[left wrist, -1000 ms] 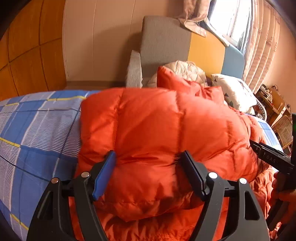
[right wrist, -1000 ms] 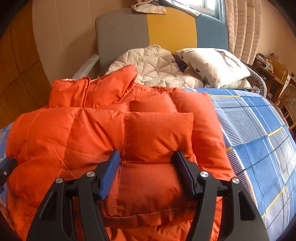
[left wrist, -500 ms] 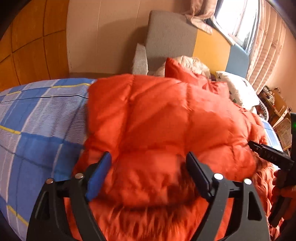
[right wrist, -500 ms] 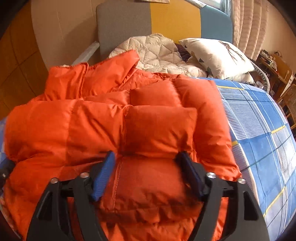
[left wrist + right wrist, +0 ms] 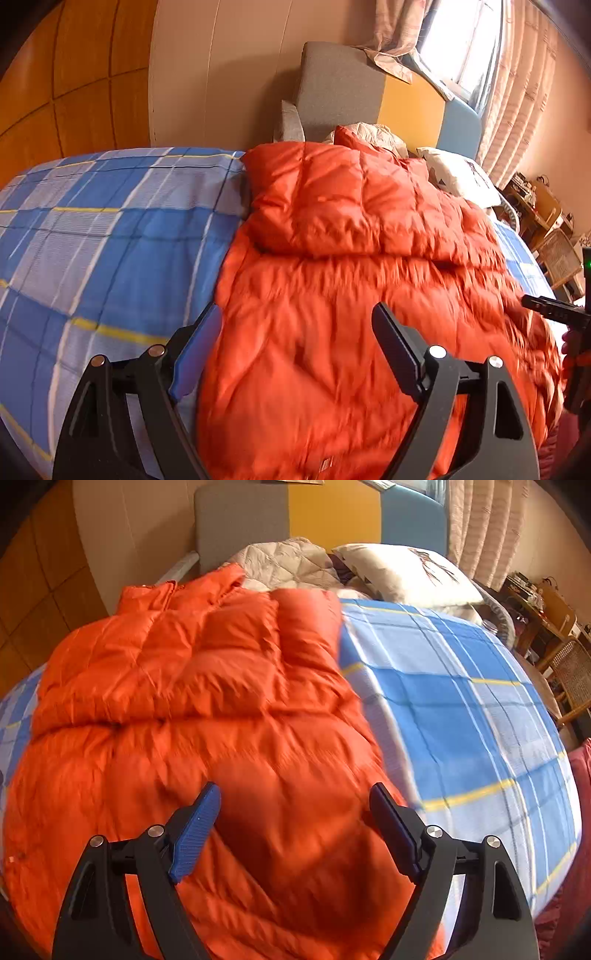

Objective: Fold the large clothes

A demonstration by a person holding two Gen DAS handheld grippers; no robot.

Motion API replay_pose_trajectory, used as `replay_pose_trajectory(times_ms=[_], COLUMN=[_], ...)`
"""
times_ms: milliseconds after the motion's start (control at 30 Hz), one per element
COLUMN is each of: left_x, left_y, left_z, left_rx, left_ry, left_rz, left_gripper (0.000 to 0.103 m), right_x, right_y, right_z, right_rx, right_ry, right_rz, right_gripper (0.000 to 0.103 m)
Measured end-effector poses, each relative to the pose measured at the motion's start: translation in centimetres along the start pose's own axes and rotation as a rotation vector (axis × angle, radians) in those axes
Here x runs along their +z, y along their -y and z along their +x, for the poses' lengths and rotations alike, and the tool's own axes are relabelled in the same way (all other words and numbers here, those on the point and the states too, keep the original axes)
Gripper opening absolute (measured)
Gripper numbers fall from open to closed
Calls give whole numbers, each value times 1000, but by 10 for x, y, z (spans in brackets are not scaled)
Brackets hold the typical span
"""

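A large orange puffer jacket [image 5: 351, 258] lies on the blue plaid bed [image 5: 110, 229], its far half folded over the near half. It also shows in the right wrist view [image 5: 192, 709]. My left gripper [image 5: 299, 347] is open and empty, above the jacket's near left edge. My right gripper [image 5: 295, 827] is open and empty, above the jacket's near right part, and shows at the right edge of the left wrist view [image 5: 554, 310].
A grey, yellow and blue headboard [image 5: 332, 520] stands at the far end, with a beige quilt [image 5: 288, 561] and a white pillow [image 5: 402, 572] before it. Wooden furniture and a wicker chair [image 5: 569, 672] stand at the right. Bare bedsheet [image 5: 461, 701] lies right of the jacket.
Both grippers let go of the jacket fold and pulled back toward me. The folded upper part now rests flat on the lower part.
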State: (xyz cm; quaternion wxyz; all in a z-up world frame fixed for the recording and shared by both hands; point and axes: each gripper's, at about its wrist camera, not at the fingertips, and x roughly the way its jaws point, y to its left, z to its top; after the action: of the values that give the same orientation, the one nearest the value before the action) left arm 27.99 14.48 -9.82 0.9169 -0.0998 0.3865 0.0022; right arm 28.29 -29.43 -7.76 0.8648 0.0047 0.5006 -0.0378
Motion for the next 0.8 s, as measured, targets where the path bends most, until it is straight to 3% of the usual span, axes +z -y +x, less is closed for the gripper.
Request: replay_pose_trajectory(times_ms=[233,400,500,600,667,767,800], left_x=[-42,-73,-89,-108,-119,-134,-136], left_y=[-12,-27,-33,-41,-43,-44,-42], left_z=[-35,-53,-61,-65,-65,-64,-64], left_rx=[4,-13,-41,-82,-113,-151,-172], left_ry=[-4,-27,-49,-86,-111,-125,-127], left_rz=[7,-28,-60,-113,-151,-185,-189], left_gripper=[83,82,74,60,58,54,42], right_x=[-54,-85,-100,-116,-126,-138,-139], right_y=[45,67,72,76,77,75,73], right_z=[-19,-25,-28,-31,-34,-40,-43], right_rx=[-36,18,67,125,174,244,263], right_ry=[-31,-49,-59,-73,-78,-70,-61], right_rz=[46,111,132,162,181,185,172], right_gripper=[82,86,86,86,82,63,53])
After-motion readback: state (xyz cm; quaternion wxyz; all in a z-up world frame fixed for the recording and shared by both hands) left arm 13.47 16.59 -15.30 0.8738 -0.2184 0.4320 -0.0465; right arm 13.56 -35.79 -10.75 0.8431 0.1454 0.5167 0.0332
